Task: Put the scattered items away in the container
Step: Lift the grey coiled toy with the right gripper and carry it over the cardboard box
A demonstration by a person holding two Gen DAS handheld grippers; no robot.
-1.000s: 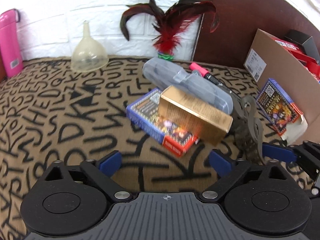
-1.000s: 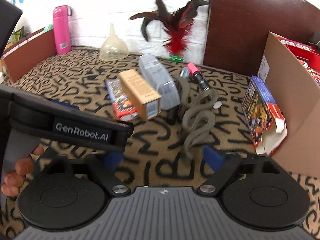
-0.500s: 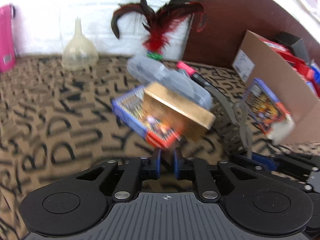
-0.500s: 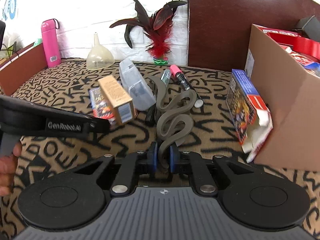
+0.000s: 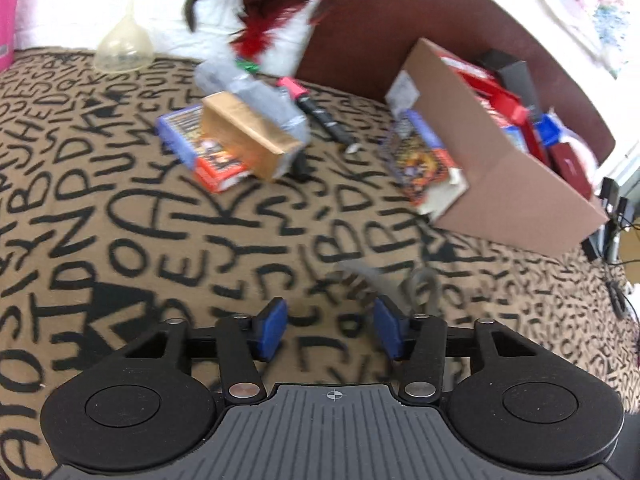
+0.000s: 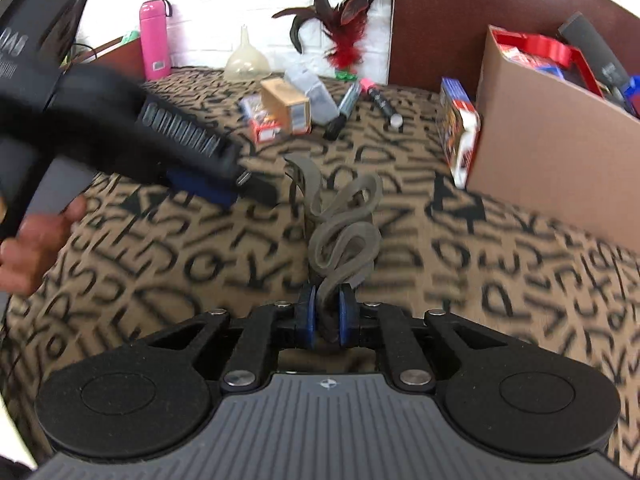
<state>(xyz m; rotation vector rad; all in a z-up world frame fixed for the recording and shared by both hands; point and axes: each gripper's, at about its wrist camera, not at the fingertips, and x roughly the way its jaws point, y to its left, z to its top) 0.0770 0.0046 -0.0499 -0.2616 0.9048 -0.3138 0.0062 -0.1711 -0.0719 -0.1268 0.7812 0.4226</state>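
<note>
My right gripper is shut on a grey wavy rubber strap and holds it above the patterned cloth. The strap's blurred end shows in the left wrist view beside my left gripper, which is partly open and empty. The cardboard box with red and blue items stands at the right. A gold box, a blue-red card box, a clear case and a pink marker lie in a pile farther back.
A blue card box leans against the cardboard box's side. A clear funnel, a red-black feather shuttlecock and a pink bottle stand by the back wall. The left gripper body crosses the right wrist view.
My right gripper shut on the strap and lifted it back from the pile. My left gripper shut, then partly opened, and drew back and up from the boxes.
</note>
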